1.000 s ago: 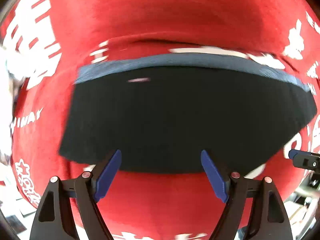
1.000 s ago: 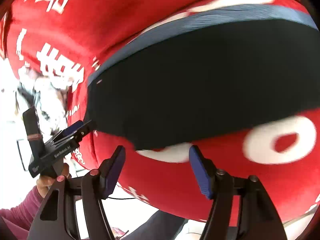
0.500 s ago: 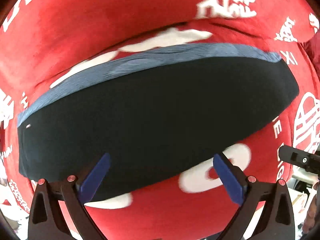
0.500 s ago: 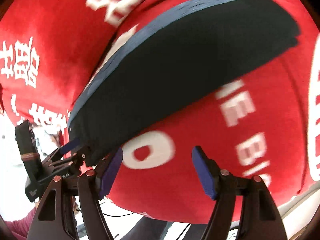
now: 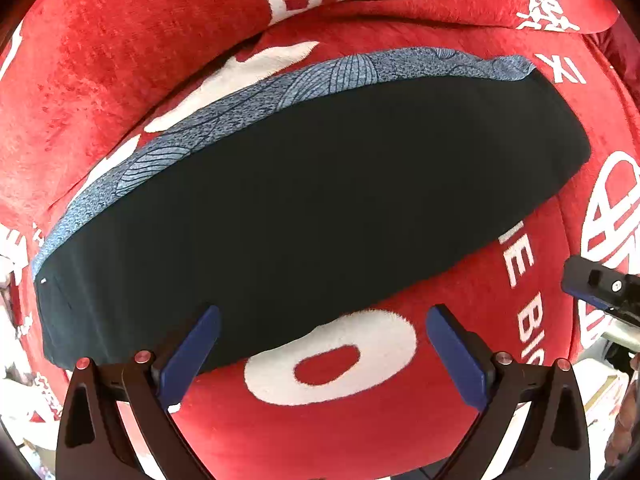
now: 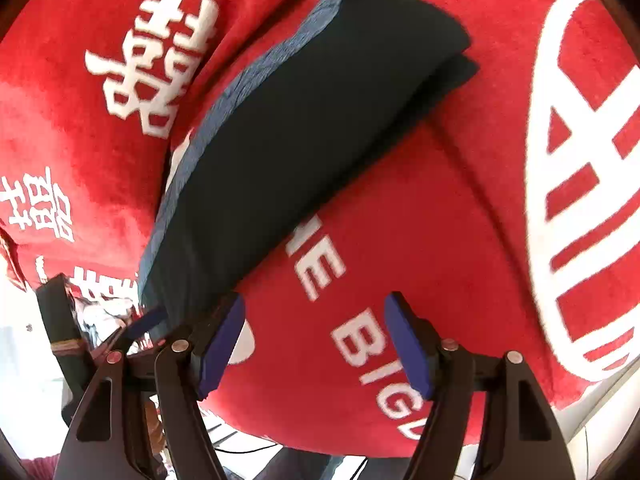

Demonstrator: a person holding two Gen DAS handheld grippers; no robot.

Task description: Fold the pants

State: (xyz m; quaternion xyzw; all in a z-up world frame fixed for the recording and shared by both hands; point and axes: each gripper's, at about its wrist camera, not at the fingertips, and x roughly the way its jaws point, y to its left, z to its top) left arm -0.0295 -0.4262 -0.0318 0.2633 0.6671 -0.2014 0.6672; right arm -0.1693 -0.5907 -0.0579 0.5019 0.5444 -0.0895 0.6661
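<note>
pants (image 5: 304, 208): folded flat on red blanket (image 5: 120, 80) | left hand-held gripper (image 5: 320, 344): fingers spread, empty

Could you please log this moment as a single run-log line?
pants: folded, flat on red blanket | left tool: open, empty, at near edge | right tool: open, empty
</note>
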